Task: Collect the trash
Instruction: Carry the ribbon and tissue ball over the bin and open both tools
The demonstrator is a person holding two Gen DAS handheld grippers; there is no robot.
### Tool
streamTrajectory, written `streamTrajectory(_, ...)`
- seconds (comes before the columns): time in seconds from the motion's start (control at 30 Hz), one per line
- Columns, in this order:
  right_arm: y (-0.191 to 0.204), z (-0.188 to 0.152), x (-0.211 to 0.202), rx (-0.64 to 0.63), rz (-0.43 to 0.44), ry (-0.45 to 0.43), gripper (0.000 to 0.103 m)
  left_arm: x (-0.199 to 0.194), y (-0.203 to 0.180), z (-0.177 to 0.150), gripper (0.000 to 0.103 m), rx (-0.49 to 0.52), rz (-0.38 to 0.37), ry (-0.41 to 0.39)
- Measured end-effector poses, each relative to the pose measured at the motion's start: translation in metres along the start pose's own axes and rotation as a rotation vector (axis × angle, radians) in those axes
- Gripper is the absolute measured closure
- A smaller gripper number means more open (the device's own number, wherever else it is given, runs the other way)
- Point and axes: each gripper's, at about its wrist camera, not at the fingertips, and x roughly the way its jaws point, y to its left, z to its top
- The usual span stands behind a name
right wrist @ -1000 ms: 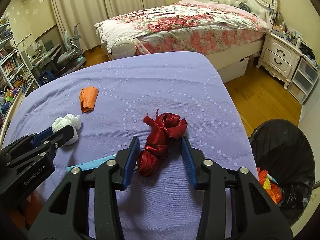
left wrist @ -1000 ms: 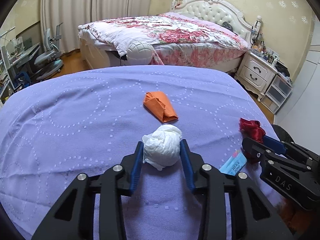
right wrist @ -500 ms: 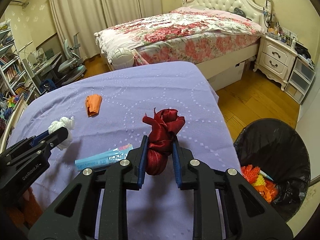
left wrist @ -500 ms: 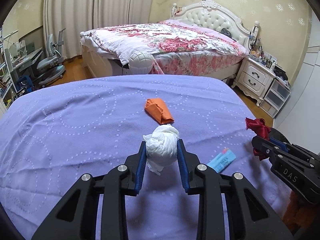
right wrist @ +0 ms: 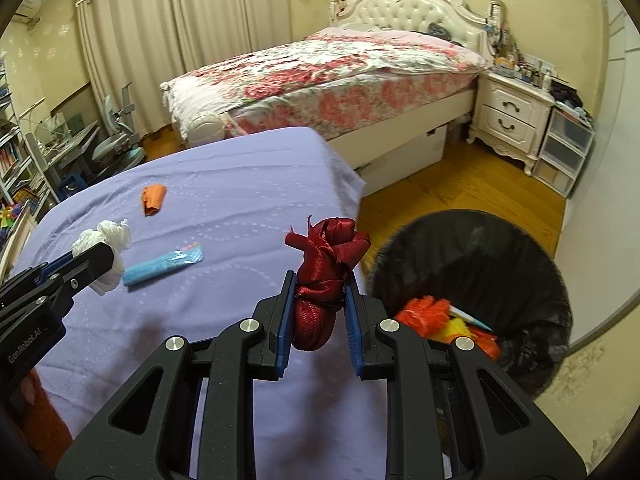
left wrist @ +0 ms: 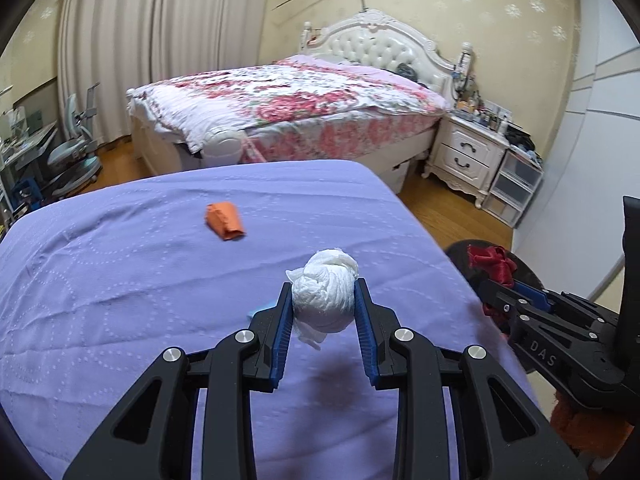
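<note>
The left claw (left wrist: pixel 323 300) and right claw (right wrist: pixel 318 294) are black plastic frames with triangular cut-outs, round silver screws and ribbed blue pads (left wrist: pixel 280 336). White lettering marks their sides. An orange sleeve (left wrist: pixel 576 426) shows behind.

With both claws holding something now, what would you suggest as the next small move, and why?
Probably carry the right claw a little further right, over the black bin, then release. It is shut on the red ribbon, which hangs near the bin's rim but not yet over its opening.
</note>
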Motion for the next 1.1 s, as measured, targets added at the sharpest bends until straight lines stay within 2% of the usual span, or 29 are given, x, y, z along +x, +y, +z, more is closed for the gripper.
streamTrajectory(0.4, -0.065, -0.011, -0.016, 0.083, -0.104, -0.032, 0.081, 0.022, -0.082, 0.001, 0.072, 0.101, -0.083, 0.010)
streamTrajectory(0.63, -0.094, -0.006, -0.013, 0.131, -0.164, -0.057, 0.081, 0.046, -0.121, 0.006, 0.072, 0.155, -0.096, 0.019)
streamTrajectory(1.1, -0.132, -0.006, 0.003, 0.208, -0.222, -0.049, 0.081, 0.076, -0.162, 0.009, 0.072, 0.234, -0.091, 0.044)
